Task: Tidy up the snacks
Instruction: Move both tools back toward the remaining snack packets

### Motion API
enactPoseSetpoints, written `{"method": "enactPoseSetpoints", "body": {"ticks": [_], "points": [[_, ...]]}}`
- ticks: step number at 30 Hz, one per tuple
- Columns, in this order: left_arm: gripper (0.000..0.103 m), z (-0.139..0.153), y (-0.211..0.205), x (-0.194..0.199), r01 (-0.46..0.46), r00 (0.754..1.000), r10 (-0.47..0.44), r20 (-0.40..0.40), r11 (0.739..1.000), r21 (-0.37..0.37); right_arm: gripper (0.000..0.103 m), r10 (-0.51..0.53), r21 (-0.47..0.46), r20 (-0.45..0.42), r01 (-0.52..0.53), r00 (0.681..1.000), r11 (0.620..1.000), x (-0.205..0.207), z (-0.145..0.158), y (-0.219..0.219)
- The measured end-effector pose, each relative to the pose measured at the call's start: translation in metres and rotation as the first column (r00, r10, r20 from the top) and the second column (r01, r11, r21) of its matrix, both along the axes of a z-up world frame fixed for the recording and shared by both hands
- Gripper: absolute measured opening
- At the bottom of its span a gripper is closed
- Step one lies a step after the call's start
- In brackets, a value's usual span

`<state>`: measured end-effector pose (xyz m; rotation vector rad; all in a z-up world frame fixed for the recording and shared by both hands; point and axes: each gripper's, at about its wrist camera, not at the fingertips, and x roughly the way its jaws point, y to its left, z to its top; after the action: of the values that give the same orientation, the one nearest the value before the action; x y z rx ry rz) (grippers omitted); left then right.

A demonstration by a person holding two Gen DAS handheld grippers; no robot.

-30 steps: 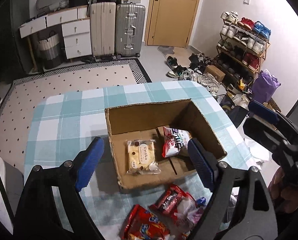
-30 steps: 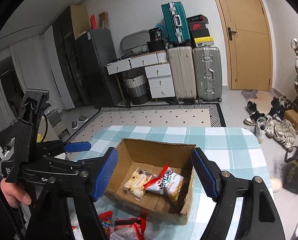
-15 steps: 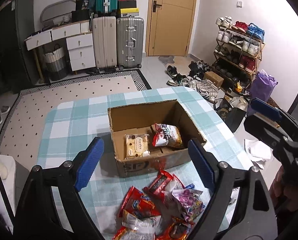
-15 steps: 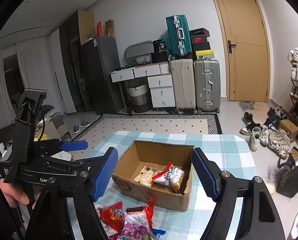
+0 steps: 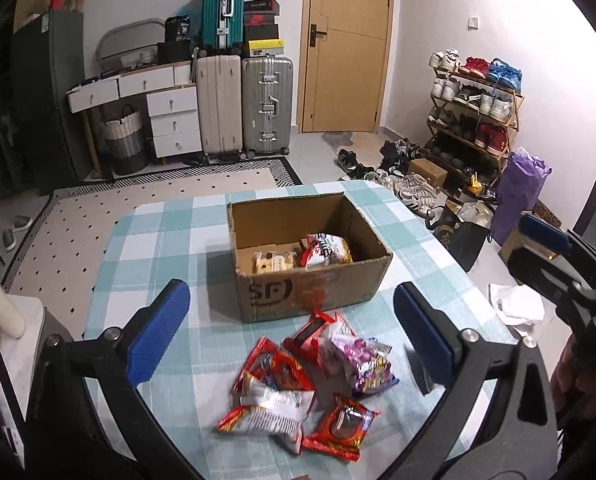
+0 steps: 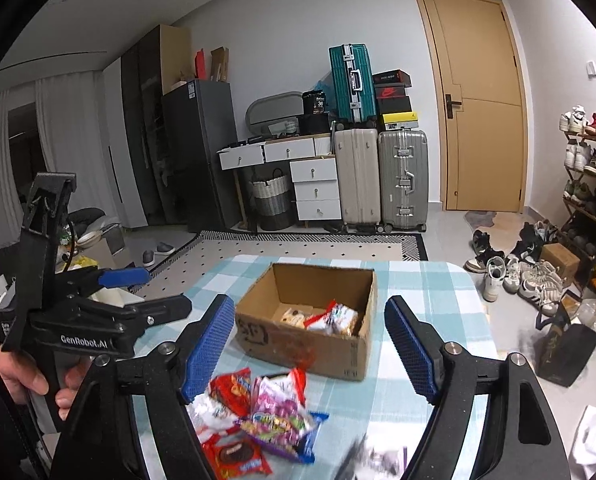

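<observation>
Lying below opening left tongs [image 5: 292,330], snack pile [image 5: 310,384], box [image 5: 306,256] beyond

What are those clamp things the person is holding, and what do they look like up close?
They are two matching hand-held grippers. The left gripper and the right gripper each have a black, angular plastic frame with silver bolts and two flat fingers faced with textured blue pads. Seen from the side, the left one has a pistol-style handle and white "GenRobot.AI" lettering. The person's sleeves look dark.

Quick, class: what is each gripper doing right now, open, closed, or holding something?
Left gripper: jaws opening, nothing between them.
Right gripper: jaws opening, nothing between them.
</observation>
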<state>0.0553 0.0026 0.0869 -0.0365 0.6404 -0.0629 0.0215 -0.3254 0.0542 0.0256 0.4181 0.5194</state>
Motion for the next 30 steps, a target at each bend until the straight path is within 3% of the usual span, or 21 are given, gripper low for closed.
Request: {"method": "enactPoseSetpoints", "body": {"ticks": [15, 24, 30], "points": [[0.102, -0.045, 0.011, -0.059, -0.060, 0.997, 0.057, -0.046, 0.995, -0.075, 0.087, -0.065, 0.008, -0.082, 0.066, 0.994, 0.998, -0.067, -0.054, -0.035], [0.102, -0.075, 0.019, -0.055, -0.095, 0.993, 0.085, -0.087, 0.988, -0.121, 0.087, -0.094, 0.015, -0.184, 0.099, 0.978, 0.995, -0.063, -0.096, -0.050], [0.102, -0.104, 0.020, -0.042, -0.108, 0.988, 0.093, -0.127, 0.988, -0.111, 0.087, -0.106, -0.004, -0.244, 0.108, 0.964, 0.994, -0.048, -0.126, -0.051]]}}
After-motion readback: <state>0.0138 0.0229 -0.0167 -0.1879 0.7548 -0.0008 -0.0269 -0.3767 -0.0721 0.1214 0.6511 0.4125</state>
